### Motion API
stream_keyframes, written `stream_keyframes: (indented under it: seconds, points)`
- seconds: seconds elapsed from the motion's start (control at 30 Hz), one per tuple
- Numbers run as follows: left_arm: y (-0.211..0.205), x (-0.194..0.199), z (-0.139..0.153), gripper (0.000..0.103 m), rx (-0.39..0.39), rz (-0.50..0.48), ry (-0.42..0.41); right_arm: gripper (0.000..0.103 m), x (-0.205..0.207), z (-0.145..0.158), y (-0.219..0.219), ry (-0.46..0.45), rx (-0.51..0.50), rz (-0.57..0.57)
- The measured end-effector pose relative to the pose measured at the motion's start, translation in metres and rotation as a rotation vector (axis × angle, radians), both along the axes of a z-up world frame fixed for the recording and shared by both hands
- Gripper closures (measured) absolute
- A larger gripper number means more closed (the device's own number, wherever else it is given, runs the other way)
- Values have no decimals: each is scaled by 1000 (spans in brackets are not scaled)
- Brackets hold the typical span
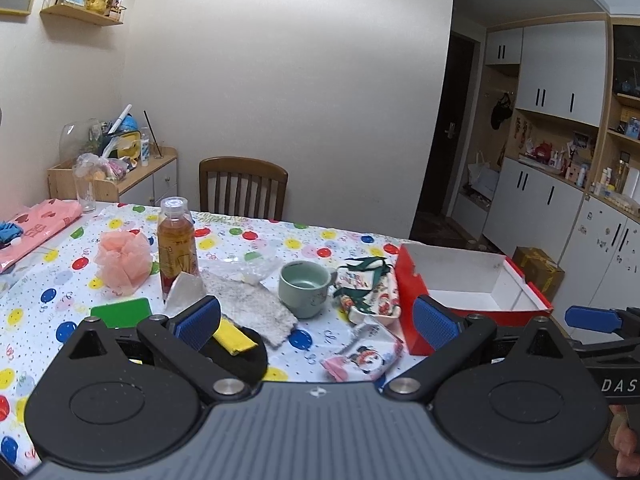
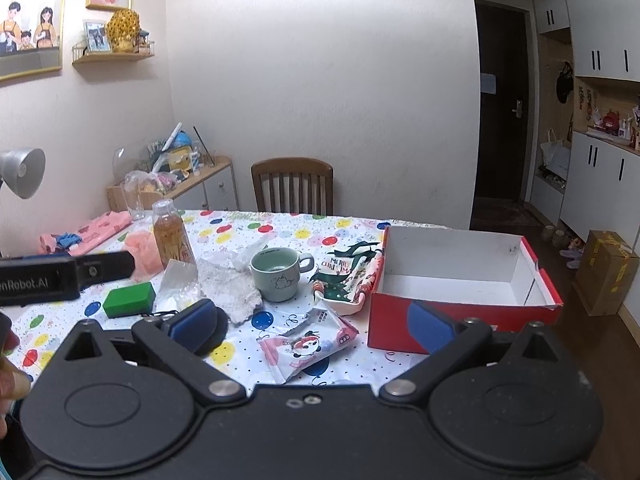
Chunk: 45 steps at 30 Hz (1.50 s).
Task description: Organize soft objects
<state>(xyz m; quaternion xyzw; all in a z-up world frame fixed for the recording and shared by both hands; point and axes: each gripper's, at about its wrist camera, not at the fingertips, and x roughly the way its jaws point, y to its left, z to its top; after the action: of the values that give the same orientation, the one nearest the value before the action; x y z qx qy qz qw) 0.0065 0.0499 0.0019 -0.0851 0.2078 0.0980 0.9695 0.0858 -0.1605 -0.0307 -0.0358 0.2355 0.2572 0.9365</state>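
A red box (image 1: 472, 280) (image 2: 460, 276) with a white, empty inside stands at the table's right end. Soft things lie left of it: a pink tissue pack (image 1: 362, 354) (image 2: 308, 344), a Christmas cloth (image 1: 368, 284) (image 2: 348, 276), a grey-white towel (image 1: 252, 304) (image 2: 226, 286), a pink mesh puff (image 1: 122, 260) (image 2: 140, 252), a green sponge (image 1: 120, 312) (image 2: 128, 299) and a yellow-and-black item (image 1: 240, 344). My left gripper (image 1: 316, 320) is open and empty above the tissue pack. My right gripper (image 2: 312, 320) is open and empty over the same pack.
A green mug (image 1: 304, 288) (image 2: 276, 274) and a tea bottle (image 1: 176, 248) (image 2: 170, 236) stand mid-table on the balloon-print tablecloth (image 1: 248, 240). A glass (image 1: 85, 188) and pink bag (image 1: 36, 228) sit far left. A wooden chair (image 2: 294, 190) stands behind the table.
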Motion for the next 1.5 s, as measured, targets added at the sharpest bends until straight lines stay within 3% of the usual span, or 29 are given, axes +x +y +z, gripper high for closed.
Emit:
stream_keyframes:
  seconds: [0.27, 0.63, 0.83, 1.03, 1.5]
  points:
    - [52, 25, -15, 0, 2, 21, 18, 2, 31, -18, 26, 64, -24, -15]
    - [157, 60, -51, 0, 34, 7, 127, 4, 75, -46, 61, 143, -70, -63]
    - [209, 77, -77, 0, 91, -67, 205, 6, 98, -58, 80, 185, -96, -79]
    - [259, 97, -104, 0, 80, -137, 283, 6, 119, -74, 97, 244, -121, -110]
    - [313, 145, -153, 0, 171, -392, 437, 6, 155, -110, 124, 383, -156, -198]
